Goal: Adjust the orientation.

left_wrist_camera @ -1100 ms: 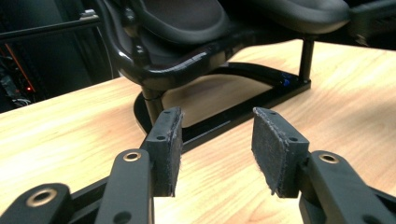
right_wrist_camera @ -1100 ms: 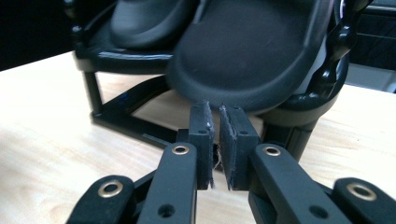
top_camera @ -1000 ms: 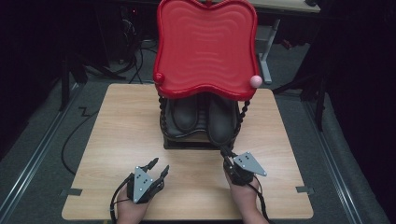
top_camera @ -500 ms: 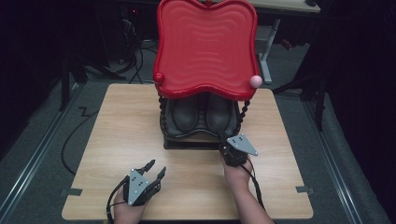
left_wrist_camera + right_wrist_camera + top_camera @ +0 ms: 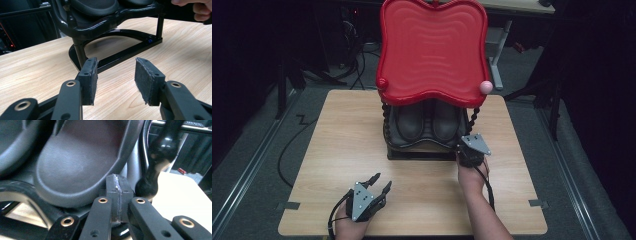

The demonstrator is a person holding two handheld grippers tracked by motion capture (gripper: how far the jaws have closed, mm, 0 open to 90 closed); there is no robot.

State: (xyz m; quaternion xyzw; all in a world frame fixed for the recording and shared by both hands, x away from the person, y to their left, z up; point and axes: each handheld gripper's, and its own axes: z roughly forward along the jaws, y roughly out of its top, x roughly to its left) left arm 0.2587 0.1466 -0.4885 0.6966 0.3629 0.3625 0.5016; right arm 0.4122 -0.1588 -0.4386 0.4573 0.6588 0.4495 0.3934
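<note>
- The left gripper point(image 5: 374, 187) rests near the front edge of the table point(image 5: 337, 150), jaws parted with nothing between them, well apart from the rack.
- The right gripper point(image 5: 117, 185) has just been closing; its pads now meet with nothing between them, right at the toe of the right boot point(image 5: 82, 162) (the one nearest it).
- That boot sits on the lower tier of the black rack point(image 5: 105, 22), beside the left boot point(image 5: 410, 121), under the red tray point(image 5: 432, 47).
- The boot looks like smooth leather: likely fairly heavy, stiff at the toe, softer at the shaft, and somewhat slippery.
- A pinch on the rounded toe would probably slide off; the collar edge or heel seems the better hold (jaws must open first).
</note>
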